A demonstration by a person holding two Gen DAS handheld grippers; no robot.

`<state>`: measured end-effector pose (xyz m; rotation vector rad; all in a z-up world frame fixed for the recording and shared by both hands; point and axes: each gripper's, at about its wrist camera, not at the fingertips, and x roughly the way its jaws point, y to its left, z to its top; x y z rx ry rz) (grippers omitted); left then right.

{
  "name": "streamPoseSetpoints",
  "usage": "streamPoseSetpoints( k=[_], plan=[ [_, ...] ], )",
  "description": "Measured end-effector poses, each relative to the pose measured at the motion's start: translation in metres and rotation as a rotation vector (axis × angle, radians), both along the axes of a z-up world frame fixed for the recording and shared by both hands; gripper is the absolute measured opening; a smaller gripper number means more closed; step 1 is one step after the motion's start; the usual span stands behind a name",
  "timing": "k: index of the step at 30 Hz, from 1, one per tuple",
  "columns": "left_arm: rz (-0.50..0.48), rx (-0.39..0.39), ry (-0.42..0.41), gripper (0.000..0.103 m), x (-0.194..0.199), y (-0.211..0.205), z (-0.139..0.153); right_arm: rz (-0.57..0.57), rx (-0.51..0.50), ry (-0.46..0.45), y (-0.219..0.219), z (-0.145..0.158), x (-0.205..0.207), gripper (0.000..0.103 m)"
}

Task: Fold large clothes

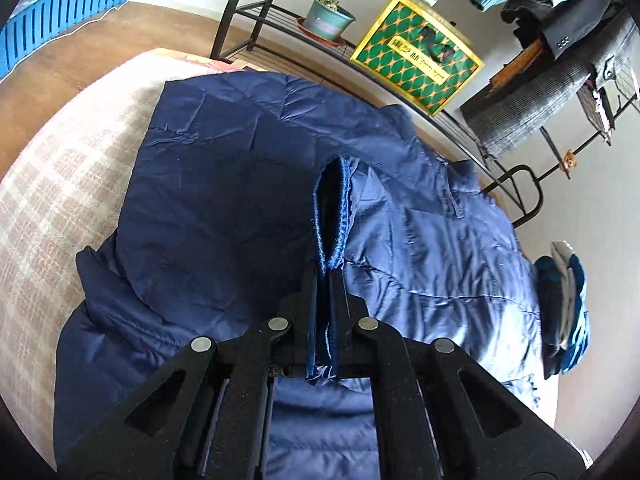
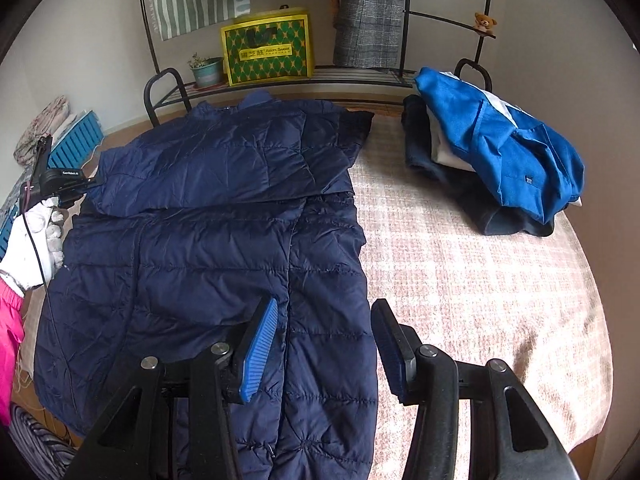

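A navy quilted puffer jacket point(image 2: 216, 232) lies spread on the checked table cover point(image 2: 460, 280), one sleeve folded across its chest. My left gripper point(image 1: 325, 280) is shut on the sleeve cuff point(image 1: 334, 216), which sticks up between the jaws above the jacket body point(image 1: 224, 208). In the right wrist view the left gripper point(image 2: 74, 190) sits at the jacket's left edge in a white-gloved hand. My right gripper point(image 2: 324, 340) is open and empty, hovering over the jacket's lower right edge, blue pads point(image 2: 258, 356) on either side of it.
A pile of folded clothes topped by a bright blue garment point(image 2: 508, 152) sits at the table's far right. A black metal rack point(image 2: 360, 76) behind the table carries a plant pot point(image 2: 206, 70), a green-yellow bag point(image 2: 268, 48) and hanging clothes. Pink fabric point(image 2: 10, 328) is at left.
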<state>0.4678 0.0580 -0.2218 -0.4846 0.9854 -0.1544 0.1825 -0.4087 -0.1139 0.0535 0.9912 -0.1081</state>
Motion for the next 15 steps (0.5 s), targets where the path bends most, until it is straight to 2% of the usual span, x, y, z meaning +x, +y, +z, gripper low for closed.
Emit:
streamPoseSetpoints(
  k=[8, 12, 15],
  plan=[
    [0.002, 0.119, -0.002, 0.004, 0.006, -0.011, -0.011, 0.006, -0.009, 0.017, 0.002, -0.005, 0.003, 0.05],
    [0.016, 0.17, 0.019, 0.023, 0.007, -0.007, -0.008, 0.018, -0.017, 0.012, 0.005, -0.004, 0.002, 0.05],
    [0.039, 0.206, -0.007, 0.026, -0.003, 0.005, 0.008, 0.026, -0.023, -0.006, 0.006, 0.0, -0.002, 0.05]
  ],
)
